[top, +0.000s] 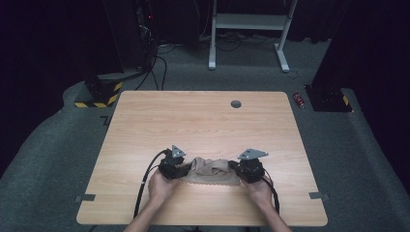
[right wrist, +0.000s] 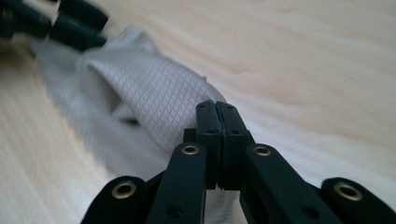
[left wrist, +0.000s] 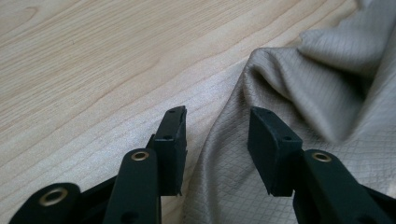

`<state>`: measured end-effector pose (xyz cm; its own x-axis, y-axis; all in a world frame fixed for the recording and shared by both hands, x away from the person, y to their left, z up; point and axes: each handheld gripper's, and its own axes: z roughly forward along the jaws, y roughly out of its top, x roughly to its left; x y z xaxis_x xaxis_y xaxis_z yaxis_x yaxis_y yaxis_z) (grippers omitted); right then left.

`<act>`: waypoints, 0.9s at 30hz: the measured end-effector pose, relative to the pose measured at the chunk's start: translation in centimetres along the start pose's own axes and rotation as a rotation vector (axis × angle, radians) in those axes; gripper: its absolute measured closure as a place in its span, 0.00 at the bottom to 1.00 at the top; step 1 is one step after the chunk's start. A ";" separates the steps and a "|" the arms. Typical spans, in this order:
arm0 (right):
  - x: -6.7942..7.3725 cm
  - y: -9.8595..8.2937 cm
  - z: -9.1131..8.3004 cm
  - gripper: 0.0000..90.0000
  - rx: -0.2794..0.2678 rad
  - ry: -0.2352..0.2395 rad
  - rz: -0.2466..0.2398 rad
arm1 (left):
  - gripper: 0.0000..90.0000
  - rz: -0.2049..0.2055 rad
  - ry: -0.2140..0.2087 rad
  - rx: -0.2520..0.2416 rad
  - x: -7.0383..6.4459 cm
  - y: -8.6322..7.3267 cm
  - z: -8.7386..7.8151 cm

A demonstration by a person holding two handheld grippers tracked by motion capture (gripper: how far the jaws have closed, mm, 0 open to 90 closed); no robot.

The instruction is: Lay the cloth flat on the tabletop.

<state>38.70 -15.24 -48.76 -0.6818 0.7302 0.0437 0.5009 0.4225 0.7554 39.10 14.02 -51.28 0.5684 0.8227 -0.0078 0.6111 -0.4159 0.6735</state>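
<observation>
A beige cloth [top: 212, 172] with a fine diamond weave lies crumpled near the front middle of the wooden table [top: 193, 121]. My left gripper [top: 189, 168] is at the cloth's left end. Seen from the left gripper view, that gripper [left wrist: 217, 114] is open, and its jaws straddle the edge of the cloth [left wrist: 303, 93] without pinching it. My right gripper [top: 233, 166] is at the cloth's right end. In the right gripper view it [right wrist: 216, 105] is shut on a raised fold of the cloth [right wrist: 154, 93]. The left gripper [right wrist: 70, 23] shows blurred at the far end.
A grey grommet [top: 236, 103] sits in the tabletop near the far edge. On the floor lie a red can [top: 300, 100], a yellow-and-black striped base [top: 99, 94] and cables. A white desk frame [top: 251, 21] stands behind. Tape strips [top: 85, 197] mark the front corners.
</observation>
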 end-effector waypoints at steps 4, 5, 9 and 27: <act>-0.8 1.3 -0.8 0.99 -0.035 -0.037 0.019 | 0.63 -0.006 -0.004 -0.004 0.0 0.0 0.0; -0.9 1.5 -0.9 0.99 -0.037 -0.042 0.021 | 0.63 -0.007 -0.003 -0.003 0.0 0.0 0.0; -1.1 1.5 -0.6 0.98 -0.019 -0.045 0.025 | 0.60 -0.016 -0.016 0.004 -0.1 0.1 0.0; -2.0 -3.1 -1.6 0.71 0.028 -0.028 0.093 | 0.49 0.050 -0.153 -0.036 -2.6 4.4 0.9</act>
<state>37.70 -18.85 -50.14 -0.6165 0.7817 0.0945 0.5766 0.3665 0.7302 40.80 9.70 -48.99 0.6766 0.7316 -0.0837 0.5612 -0.4387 0.7019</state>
